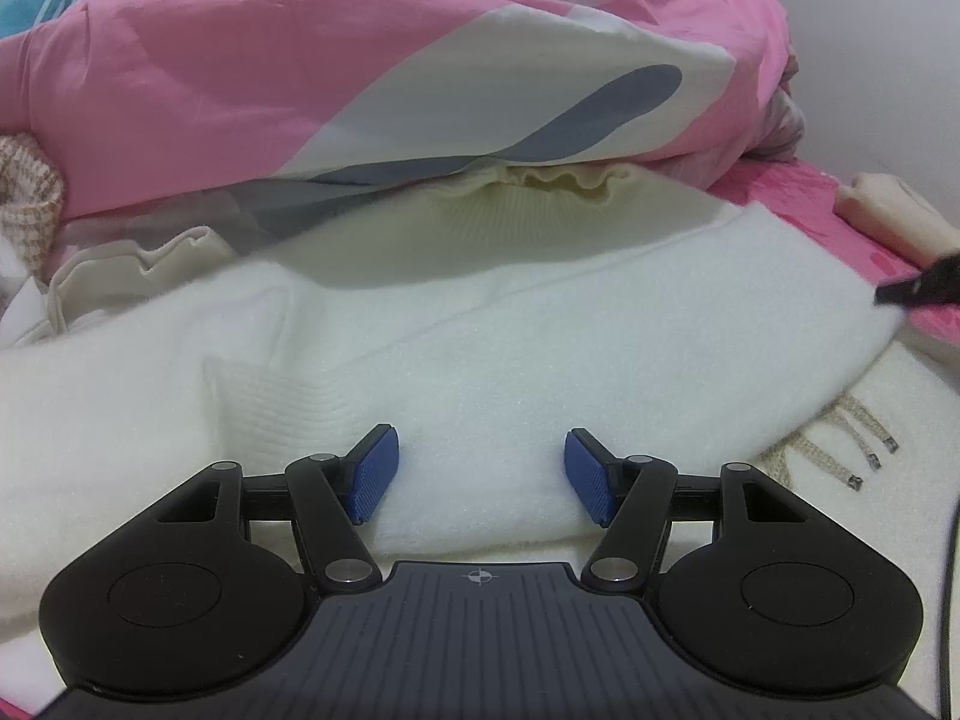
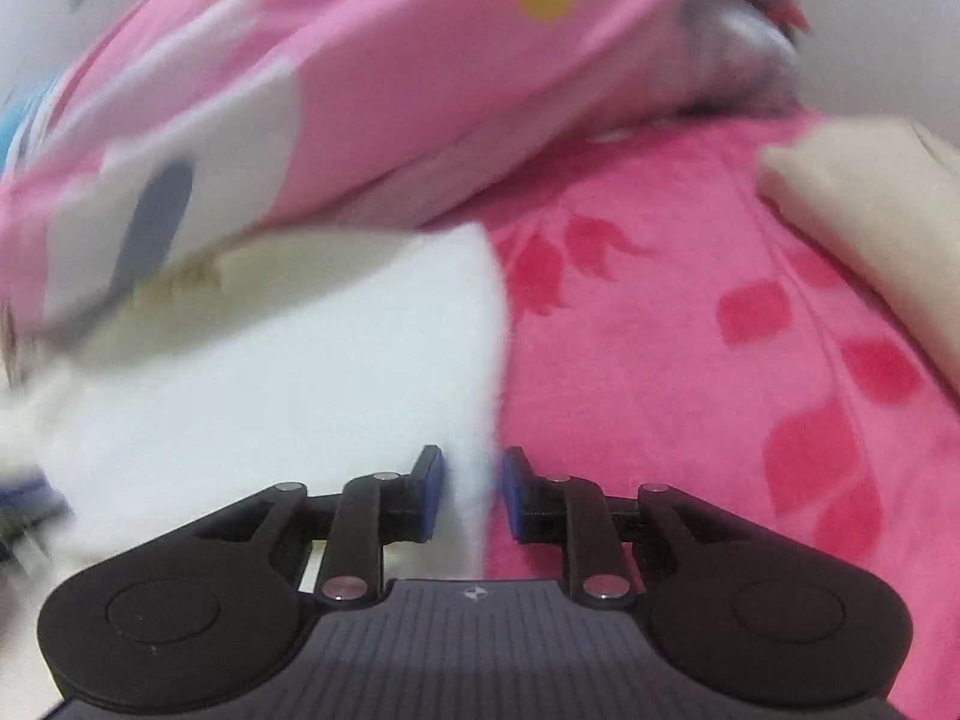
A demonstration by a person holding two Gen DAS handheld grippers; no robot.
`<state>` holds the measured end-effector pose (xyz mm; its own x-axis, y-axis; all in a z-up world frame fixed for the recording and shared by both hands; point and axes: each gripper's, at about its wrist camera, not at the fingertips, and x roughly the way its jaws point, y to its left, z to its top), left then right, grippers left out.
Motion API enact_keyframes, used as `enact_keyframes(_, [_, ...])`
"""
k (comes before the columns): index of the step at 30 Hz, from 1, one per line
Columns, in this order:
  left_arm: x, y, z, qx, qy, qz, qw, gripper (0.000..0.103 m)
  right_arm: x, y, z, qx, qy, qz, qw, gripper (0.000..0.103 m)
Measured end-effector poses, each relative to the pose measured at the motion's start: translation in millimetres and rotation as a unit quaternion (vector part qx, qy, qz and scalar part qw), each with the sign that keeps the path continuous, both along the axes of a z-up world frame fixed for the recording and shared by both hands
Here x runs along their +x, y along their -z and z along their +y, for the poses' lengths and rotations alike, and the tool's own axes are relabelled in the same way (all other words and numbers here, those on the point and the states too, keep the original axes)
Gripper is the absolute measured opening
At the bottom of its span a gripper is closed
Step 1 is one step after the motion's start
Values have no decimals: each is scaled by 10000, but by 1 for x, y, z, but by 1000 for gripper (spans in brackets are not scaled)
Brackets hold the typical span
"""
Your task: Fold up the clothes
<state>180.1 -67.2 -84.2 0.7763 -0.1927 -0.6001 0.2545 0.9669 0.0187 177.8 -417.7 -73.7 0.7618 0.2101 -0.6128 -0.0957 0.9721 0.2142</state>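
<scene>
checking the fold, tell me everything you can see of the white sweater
The white sweater is a fuzzy knit with a ribbed cream collar and a ribbed cuff. It lies spread on the bed, collar tucked under the pink duvet. Its right edge lies between the right gripper pads.

Sweater (image 1: 480,324) lies before the quilt (image 1: 300,78) (collar tucked beneath), on the blanket (image 2: 690,330).

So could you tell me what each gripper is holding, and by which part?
Nothing: left gripper open over the white fuzzy sweater; right gripper straddles its edge, pads apart.
</scene>
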Motion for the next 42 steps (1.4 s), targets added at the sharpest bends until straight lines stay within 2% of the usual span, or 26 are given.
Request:
enact_keyframes(3, [0, 0, -1, 37, -4, -7, 10000, 62, -12, -21, 14, 118, -135, -232, 9996, 20])
enact_keyframes(6, [0, 0, -1, 51, -1, 4, 10000, 62, -15, -3, 42, -287, -489, -48, 9984, 19])
enact_keyframes(7, [-1, -2, 0, 67, -19, 17, 10000, 62, -16, 10, 50, -553, -567, -52, 9968, 19])
enact_keyframes(9, [-5, -7, 1, 76, -114, 56, 9999, 63, -21, 12, 57, -777, -532, -180, 9954, 19])
enact_keyframes(12, [-15, -13, 6, 18, -294, 80, 9995, 68, -27, -11, 68, -630, -525, -179, 9965, 20])
enact_keyframes(14, [-23, -12, 7, 36, -361, 59, 9993, 71, -38, -22, 82, -670, -681, -444, 9944, 20])
enact_keyframes(16, [-26, -9, 7, 97, -390, 25, 9992, 74, -41, -18, 97, -676, -886, -485, 9926, 20])
enact_keyframes(19, [-26, -7, 7, 108, -419, 9, 9991, 76, -34, 15, 112, -868, -1009, -267, 9907, 20])
enact_keyframes(20, [-25, -7, 9, 66, -425, 21, 9991, 76, -35, 18, 114, -927, -996, -284, 9903, 20])
enact_keyframes(22, [-25, -6, 11, -21, -441, 41, 9990, 77, -33, 4, 117, -880, -843, -147, 9924, 21])
enact_keyframes(26, [-28, -6, 13, -93, -466, 30, 9989, 77, -39, -17, 125, -715, -916, -438, 9923, 21])
enact_keyframes(28, [-29, -6, 16, -163, -468, 30, 9988, 77, -34, -17, 120, -460, -656, -290, 9964, 21])
enact_keyframes(31, [-30, -5, 19, -259, -457, 30, 9986, 78, -38, -7, 85, 633, 148, 17, 9979, 22])
enact_keyframes(34, [-29, -6, 20, -349, -469, 18, 9983, 78, -46, 9, 44, 1683, 880, 304, 9813, 26])
enact_keyframes(37, [-28, -7, 23, -464, -510, -13, 9976, 78, -51, 25, 10, 2517, 1399, 502, 9563, 28])
enact_keyframes(39, [-28, -8, 27, -609, -600, -66, 9963, 78, -43, 32, 3, 2804, 1551, 540, 9457, 35])
enact_keyframes(42, [-22, -8, 32, -719, -710, -40, 9949, 78, -26, 40, -1, 3151, 1729, 555, 9315, 35])
